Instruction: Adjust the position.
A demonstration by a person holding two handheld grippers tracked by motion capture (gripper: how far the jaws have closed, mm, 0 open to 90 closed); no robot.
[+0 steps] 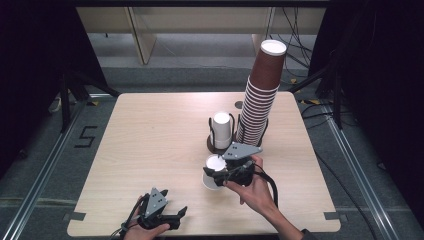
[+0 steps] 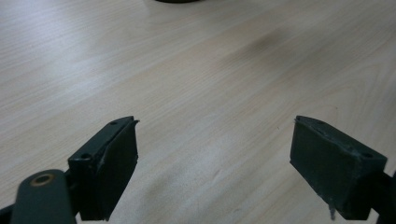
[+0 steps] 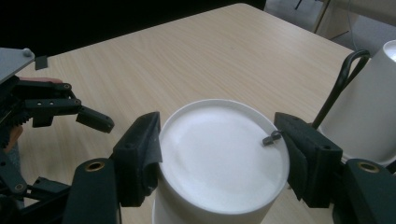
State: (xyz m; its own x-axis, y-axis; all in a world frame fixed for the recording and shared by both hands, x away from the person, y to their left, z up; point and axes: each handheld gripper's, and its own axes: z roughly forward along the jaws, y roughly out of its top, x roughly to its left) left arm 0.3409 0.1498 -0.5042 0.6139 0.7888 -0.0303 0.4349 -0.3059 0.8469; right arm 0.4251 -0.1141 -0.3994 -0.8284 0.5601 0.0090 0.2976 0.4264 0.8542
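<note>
My right fingers (image 3: 219, 158) clamp the upturned white cup (image 3: 222, 163) at lower centre; my left fingers (image 2: 215, 163) gape over bare worktop (image 2: 196, 70), hand low.

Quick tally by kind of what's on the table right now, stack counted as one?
White cups: 2, one in the right gripper, one in the holder
Brown cup stack: 1
Holder: 1
Total: 4

Light wooden table (image 1: 150, 150), grey floor (image 1: 45, 165), black curtains (image 1: 30, 60), pale wall panels (image 1: 200, 20)
</note>
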